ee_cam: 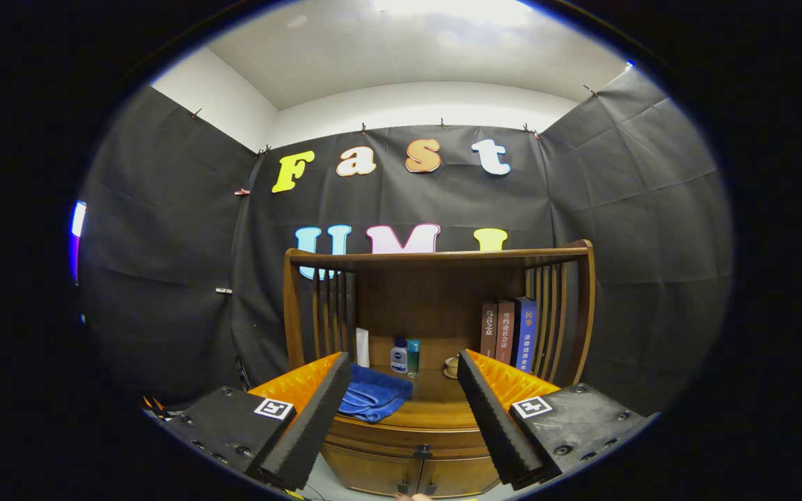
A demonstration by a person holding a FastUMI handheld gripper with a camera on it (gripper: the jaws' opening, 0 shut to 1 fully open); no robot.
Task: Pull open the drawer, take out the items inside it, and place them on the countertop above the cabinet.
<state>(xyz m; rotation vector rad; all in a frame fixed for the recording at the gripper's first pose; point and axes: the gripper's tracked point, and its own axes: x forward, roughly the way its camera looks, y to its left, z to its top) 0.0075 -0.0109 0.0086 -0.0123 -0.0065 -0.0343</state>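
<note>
A wooden cabinet (436, 299) with a slatted hutch stands ahead of me against the booth wall. Its countertop (436, 407) runs between my fingers and beyond them. Under the countertop lies the drawer front (408, 437) with a small dark knob (423, 452), closed. Below it are two cabinet doors. My gripper (404, 407) is open, its fingers spread wide and apart from the cabinet, with nothing between them.
A folded blue towel (373, 396) lies on the countertop's left part. Behind it stand a white tube (363, 348), a small bottle (398, 356) and a teal bottle (413, 356). A cup (452, 365) and three upright books (509, 334) sit at the right.
</note>
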